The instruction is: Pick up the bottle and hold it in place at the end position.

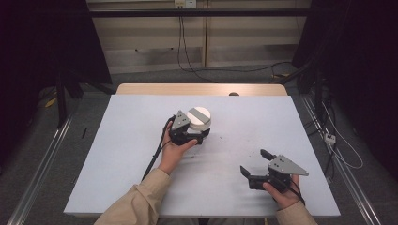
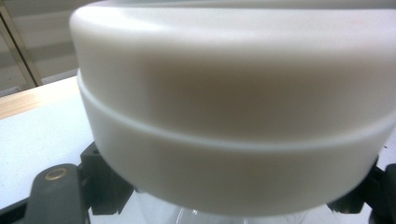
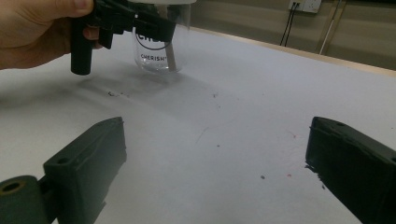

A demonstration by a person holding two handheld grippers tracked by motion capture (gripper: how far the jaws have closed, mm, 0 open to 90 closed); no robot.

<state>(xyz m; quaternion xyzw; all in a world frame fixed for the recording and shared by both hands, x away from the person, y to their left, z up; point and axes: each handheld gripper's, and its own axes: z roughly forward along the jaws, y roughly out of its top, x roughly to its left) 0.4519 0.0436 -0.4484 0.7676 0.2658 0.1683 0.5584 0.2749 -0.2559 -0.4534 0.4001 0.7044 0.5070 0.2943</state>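
Gripping the jar, left tongs reach forward; right tongs rest agape.

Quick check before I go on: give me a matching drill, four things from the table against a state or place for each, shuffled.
Things:
1. left gripper
2. right gripper
3. jar lid
4. clear jar

States:
A. white, on top of the jar
B. open, nothing between its fingers
C. stands on the white table cover, printed lettering on its side
D. shut on the jar, just under the lid

Pairs: 1-D, 2-B, 3-A, 4-C
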